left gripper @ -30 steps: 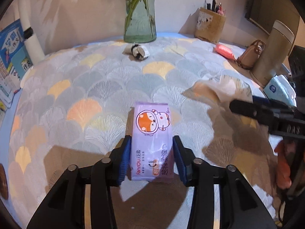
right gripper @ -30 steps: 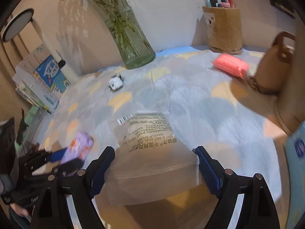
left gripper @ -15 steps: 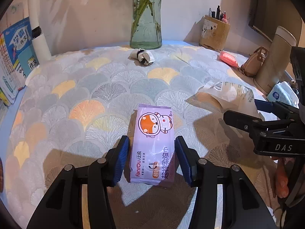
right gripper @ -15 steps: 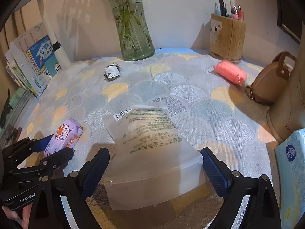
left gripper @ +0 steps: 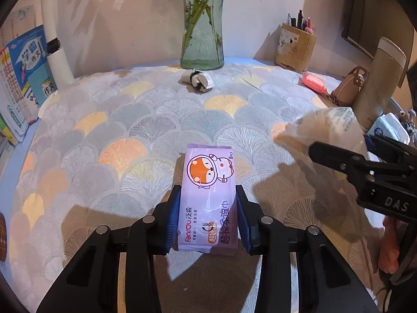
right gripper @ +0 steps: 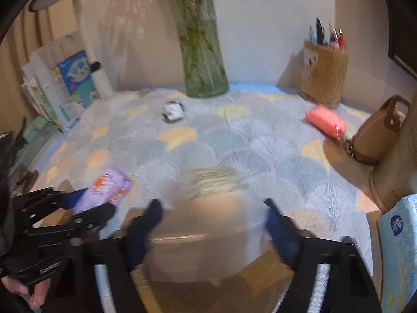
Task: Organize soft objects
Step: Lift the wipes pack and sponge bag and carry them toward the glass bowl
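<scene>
Scallop-patterned cloth is covering the counter (left gripper: 146, 120). Left gripper (left gripper: 208, 217) is pinching the purple wet-wipes pack (left gripper: 209, 195) after closing; right gripper (right gripper: 213, 230) has been closing around the frosted sponge pouch (right gripper: 208, 224). Both pickups look underway; lifting likely comes next.

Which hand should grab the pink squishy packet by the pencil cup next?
Probably the right, though both are busy. The pink packet lies on the right hand-held gripper's side, but its jaws just closed around a translucent pouch. The left hand-held gripper grips purple wipes, farther off.
</scene>
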### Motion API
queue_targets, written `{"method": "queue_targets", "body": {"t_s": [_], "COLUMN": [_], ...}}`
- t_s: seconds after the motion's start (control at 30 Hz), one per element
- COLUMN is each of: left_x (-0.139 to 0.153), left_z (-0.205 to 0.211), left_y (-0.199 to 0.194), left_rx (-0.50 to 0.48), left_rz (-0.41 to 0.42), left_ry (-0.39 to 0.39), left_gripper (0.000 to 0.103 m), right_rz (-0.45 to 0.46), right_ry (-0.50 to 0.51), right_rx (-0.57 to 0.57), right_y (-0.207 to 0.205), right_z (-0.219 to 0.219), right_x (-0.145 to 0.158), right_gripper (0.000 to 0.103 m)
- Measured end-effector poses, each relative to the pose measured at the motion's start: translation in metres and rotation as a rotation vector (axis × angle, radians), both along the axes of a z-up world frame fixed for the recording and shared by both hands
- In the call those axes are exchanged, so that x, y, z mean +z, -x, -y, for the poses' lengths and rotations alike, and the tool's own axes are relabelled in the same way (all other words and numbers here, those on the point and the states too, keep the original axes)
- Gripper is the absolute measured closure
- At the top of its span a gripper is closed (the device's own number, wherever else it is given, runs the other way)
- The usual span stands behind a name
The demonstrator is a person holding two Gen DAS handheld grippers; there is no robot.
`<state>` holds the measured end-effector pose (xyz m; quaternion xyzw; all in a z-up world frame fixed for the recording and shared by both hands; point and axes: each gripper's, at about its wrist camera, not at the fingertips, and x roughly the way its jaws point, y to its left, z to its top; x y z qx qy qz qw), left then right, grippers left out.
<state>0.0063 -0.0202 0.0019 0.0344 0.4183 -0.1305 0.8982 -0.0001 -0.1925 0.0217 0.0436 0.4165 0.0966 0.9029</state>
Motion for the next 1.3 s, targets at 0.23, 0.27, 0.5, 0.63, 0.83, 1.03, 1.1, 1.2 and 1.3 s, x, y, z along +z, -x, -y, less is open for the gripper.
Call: {"method": "queue_targets", "body": {"t_s": [0.23,0.27,0.5,0.63,0.83,1.03,1.1,1.2,1.3], "left_x": [0.023,0.029,0.07,0.088,0.104,0.113,0.118,0.124,0.135], "left_z": [0.007,0.011,0.044,0.064,0.102,0.153,0.173,0.203,0.236], "left_y": [0.022,0.027,0.053,0.063,0.076,0.085,0.089,0.092,0.089], "left_rx": [-0.005,-0.012,-0.08,-0.117,-0.185,-0.262,-0.291,-0.34,-0.396], "left_rz": [0.042,0.052,0.145,0.184,0.221,0.24,0.249,0.26,0.27], "left_ry": [0.053,0.053,0.071,0.072,0.059,0.031,0.026,0.02,0.023], "left_gripper": [0.067,0.067,0.067,0.067,0.067,0.067,0.067,0.067,0.067], "right_rz": [0.023,0.033,0.145,0.194,0.227,0.261,0.266,0.267,0.266], "right_ry": [-0.042,-0.053,-0.029,0.022,0.084,0.109,0.121,0.116,0.122], "right_rx": [0.001,0.0,-0.026,-0.06,-0.124,-0.183,-0.209,-0.251,-0.301], "right_y": [0.023,0.027,0.063,0.082,0.101,0.124,0.13,0.138,0.147], "right_z": [0.007,0.01,0.024,0.034,0.06,0.095,0.108,0.132,0.158], "right_x": [0.014,0.018,0.058,0.079,0.096,0.109,0.11,0.112,0.115], "right_gripper": [0.052,0.053,0.053,0.053,0.053,0.053,0.053,0.053,0.053]}}
